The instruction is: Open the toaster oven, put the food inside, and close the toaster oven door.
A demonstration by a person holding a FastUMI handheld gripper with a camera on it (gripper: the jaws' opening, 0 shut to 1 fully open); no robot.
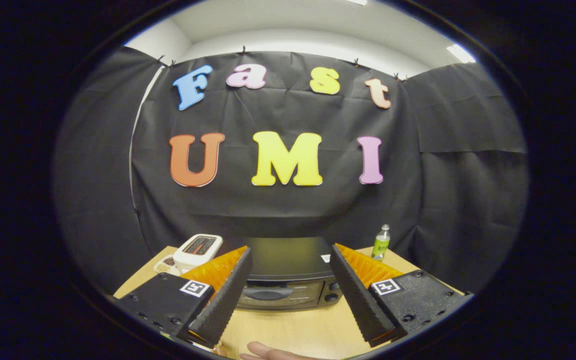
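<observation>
Partly behind our wide-open, empty claw [288,295], the toaster oven [288,280] sits door shut on the wooden table [293,330]; a fingertip [268,352] shows cut off below.

Non-task items: a white pop-up toaster [197,251] at the rear left of the wooden tabletop [293,327], touching a patterned plate [165,263] beside it; a green-labelled plastic bottle [381,242] upright at the rear right

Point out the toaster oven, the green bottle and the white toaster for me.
toaster oven [288,257]: gripper view, on its dark top, between the open fingers.
green bottle [381,245]: gripper view, on its label.
white toaster [199,250]: gripper view, on its top.
</observation>
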